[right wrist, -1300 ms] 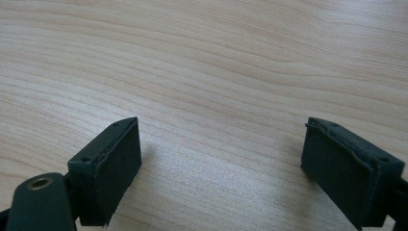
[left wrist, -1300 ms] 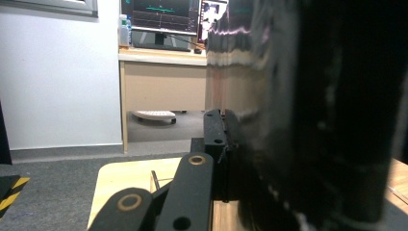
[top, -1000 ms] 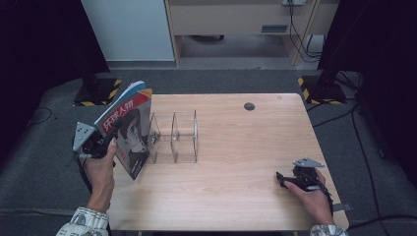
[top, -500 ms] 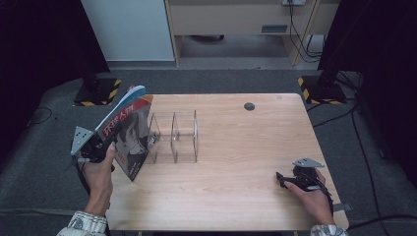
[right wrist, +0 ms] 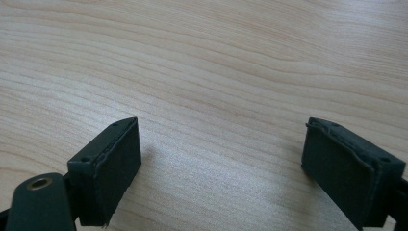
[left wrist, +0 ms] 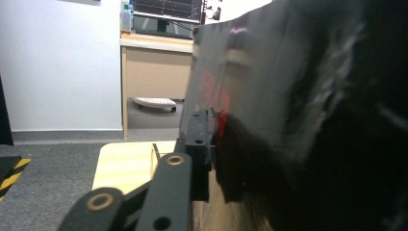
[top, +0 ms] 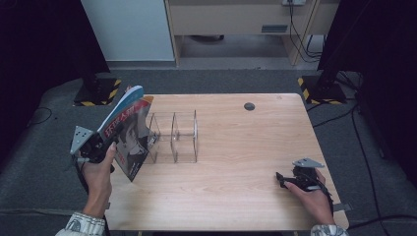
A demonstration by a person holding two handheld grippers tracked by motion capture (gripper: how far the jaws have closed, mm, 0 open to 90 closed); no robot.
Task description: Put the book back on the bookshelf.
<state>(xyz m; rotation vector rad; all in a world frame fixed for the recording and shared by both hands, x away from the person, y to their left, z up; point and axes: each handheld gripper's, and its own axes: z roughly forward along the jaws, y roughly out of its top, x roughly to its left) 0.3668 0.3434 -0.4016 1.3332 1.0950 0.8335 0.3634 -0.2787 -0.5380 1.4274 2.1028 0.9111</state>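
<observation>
The magazine (left wrist: 298,120) is a dark blur in the left gripper view, cut off at the right edge. It hides the left gripper's (left wrist: 211,144) far jaw.

surface: light wooden table (top: 236,196) | on it: clear acrylic divider rack (top: 174,137), left half

I can read no text in any view. The magazine (top: 129,129) cover carries red lettering, but it is too small in the high view and too blurred in the left gripper view (left wrist: 211,91) for me to make out
</observation>
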